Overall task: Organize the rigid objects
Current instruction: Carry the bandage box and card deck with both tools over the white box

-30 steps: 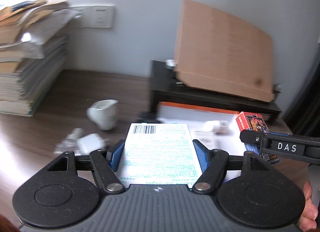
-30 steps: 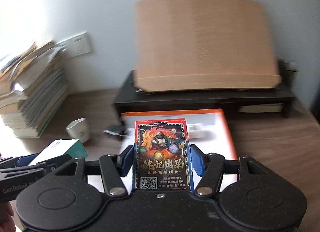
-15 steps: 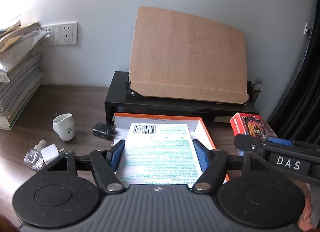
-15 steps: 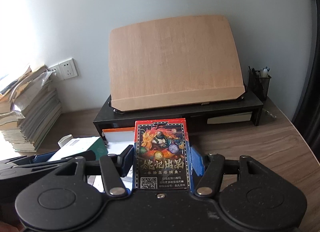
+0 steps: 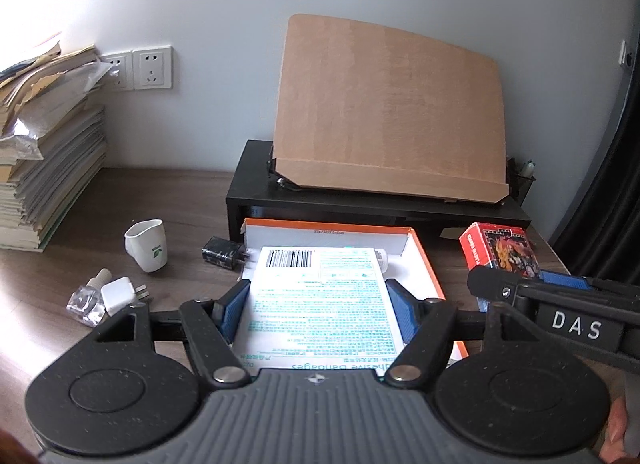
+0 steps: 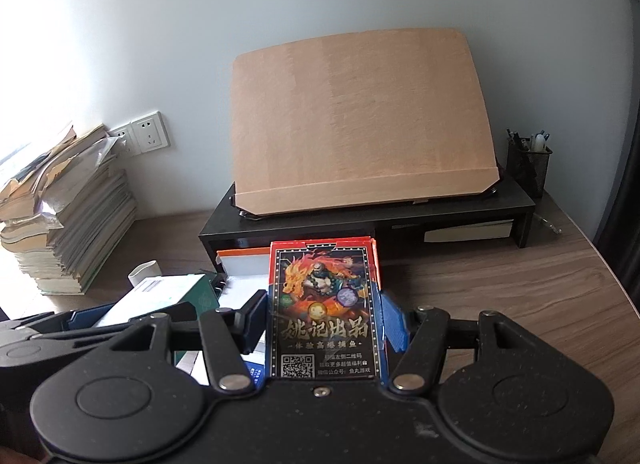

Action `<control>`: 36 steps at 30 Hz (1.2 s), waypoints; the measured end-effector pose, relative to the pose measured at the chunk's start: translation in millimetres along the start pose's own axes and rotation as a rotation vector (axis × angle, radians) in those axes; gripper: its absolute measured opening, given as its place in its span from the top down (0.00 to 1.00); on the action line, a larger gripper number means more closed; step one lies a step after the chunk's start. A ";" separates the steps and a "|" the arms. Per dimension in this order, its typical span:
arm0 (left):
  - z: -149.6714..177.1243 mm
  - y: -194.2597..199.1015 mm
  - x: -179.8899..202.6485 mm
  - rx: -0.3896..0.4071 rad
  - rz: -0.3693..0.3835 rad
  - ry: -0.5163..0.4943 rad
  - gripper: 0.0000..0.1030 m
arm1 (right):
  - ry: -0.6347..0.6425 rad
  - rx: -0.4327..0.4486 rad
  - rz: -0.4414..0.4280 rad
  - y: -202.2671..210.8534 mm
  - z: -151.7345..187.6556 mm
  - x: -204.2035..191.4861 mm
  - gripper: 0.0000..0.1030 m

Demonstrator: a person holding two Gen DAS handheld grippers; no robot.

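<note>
While both grippers carry a box each, they hang above the desk in front of the orange tray.

On the left, the cup, the white plug and the black charger lie loose on the desk. The left gripper is closed on the bandage box, held flat over the tray, probably to put it in; one small white thing lies inside. The right gripper clamps the card box just right of the tray.

Matt wood-grain desk, glossy card box
</note>
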State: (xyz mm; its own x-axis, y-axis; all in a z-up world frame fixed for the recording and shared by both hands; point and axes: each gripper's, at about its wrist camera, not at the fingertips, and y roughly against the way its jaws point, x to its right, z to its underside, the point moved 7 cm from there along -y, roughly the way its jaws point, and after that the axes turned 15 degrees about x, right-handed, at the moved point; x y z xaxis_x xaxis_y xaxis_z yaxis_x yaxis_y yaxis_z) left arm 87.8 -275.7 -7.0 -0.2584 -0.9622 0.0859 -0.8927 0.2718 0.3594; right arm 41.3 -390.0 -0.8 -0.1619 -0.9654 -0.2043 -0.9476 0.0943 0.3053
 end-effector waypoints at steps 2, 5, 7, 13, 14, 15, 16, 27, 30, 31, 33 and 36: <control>1.2 0.8 -2.8 -0.003 -0.010 0.003 0.30 | 0.006 -0.005 -0.005 -1.6 1.1 -2.6 0.31; 3.2 1.5 -8.1 -0.006 -0.017 0.015 0.30 | 0.019 -0.014 -0.008 -4.6 3.0 -7.1 0.31; 4.1 1.6 -11.1 -0.008 -0.023 0.020 0.30 | 0.027 -0.020 -0.010 -6.8 4.1 -10.4 0.31; 7.9 0.8 -19.9 -0.006 -0.042 0.043 0.30 | 0.051 -0.034 -0.016 -13.0 7.4 -19.7 0.31; 8.5 0.1 -21.2 -0.005 -0.045 0.043 0.30 | 0.055 -0.037 -0.016 -14.3 8.4 -21.0 0.31; 9.5 -0.5 -22.4 -0.006 -0.048 0.044 0.30 | 0.057 -0.042 -0.017 -16.2 9.1 -21.5 0.31; 10.4 -1.5 -23.6 -0.009 -0.049 0.048 0.30 | 0.059 -0.046 -0.017 -17.9 10.0 -22.3 0.31; 19.3 -14.9 -31.8 -0.040 -0.043 0.062 0.30 | 0.071 -0.085 -0.004 -37.7 16.6 -25.2 0.31; 21.4 -19.7 -33.1 -0.050 -0.039 0.064 0.30 | 0.069 -0.094 0.001 -42.7 18.1 -24.8 0.31; 22.1 -21.3 -33.4 -0.054 -0.038 0.064 0.30 | 0.070 -0.096 0.003 -44.4 18.4 -24.8 0.31; 23.5 -24.1 -33.6 -0.059 -0.035 0.063 0.30 | 0.068 -0.101 0.005 -47.6 19.2 -24.3 0.31; 25.0 -28.0 -33.1 -0.066 -0.032 0.058 0.30 | 0.064 -0.106 0.010 -51.7 20.6 -22.7 0.31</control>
State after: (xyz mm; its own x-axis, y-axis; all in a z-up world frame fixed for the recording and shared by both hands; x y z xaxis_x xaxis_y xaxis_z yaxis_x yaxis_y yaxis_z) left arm 112.2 -251.1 -43.2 -0.2062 -0.9703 0.1267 -0.8733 0.2409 0.4236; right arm 88.2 -368.0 -31.1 -0.1502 -0.9783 -0.1424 -0.9111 0.0810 0.4042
